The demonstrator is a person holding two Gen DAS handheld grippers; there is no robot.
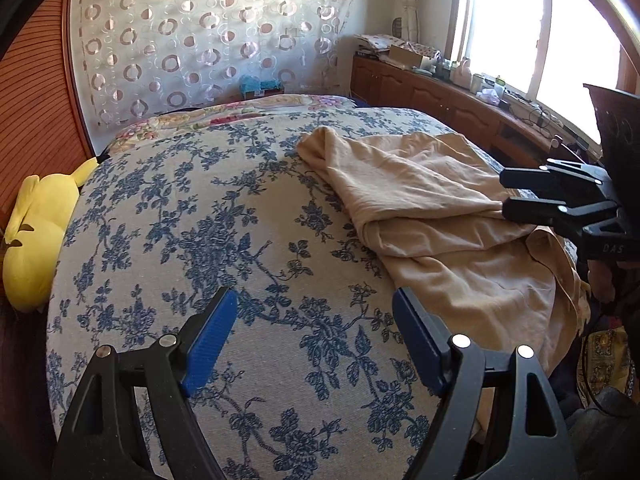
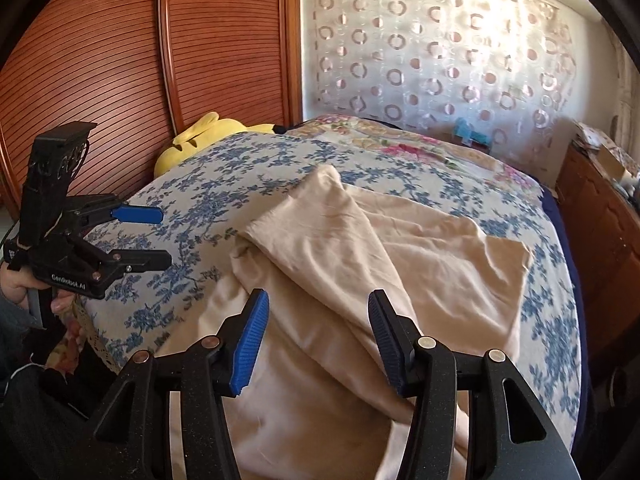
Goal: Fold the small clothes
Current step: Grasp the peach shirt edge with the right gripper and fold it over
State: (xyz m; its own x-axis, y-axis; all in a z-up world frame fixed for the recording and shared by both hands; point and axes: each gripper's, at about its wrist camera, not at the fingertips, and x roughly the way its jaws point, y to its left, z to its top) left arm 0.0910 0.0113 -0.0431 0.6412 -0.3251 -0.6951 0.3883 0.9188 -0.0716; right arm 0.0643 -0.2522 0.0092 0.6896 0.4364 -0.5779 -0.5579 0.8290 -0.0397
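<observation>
A beige garment [image 2: 360, 248] lies crumpled and partly folded on the blue-flowered bedspread [image 2: 224, 200], toward the bed's right side and near edge. My right gripper [image 2: 318, 320] hovers open just over its near part, with a fold ridge running under the gap between the pads and nothing pinched. From the left wrist view the garment [image 1: 420, 200] spreads at the right, and the right gripper [image 1: 502, 196] points at its folded edge. My left gripper [image 1: 314, 320] stands wide open above bare bedspread [image 1: 200, 200], left of the garment. It also shows in the right wrist view as the left gripper [image 2: 166, 236], held by a hand [image 2: 20, 286].
A yellow plush toy [image 1: 36, 232] lies at the bed's left edge against slatted wooden doors [image 2: 120, 60]. A patterned curtain [image 1: 208, 32] hangs behind the bed. A wooden cabinet [image 1: 432, 92] with clutter runs under the bright window on the right.
</observation>
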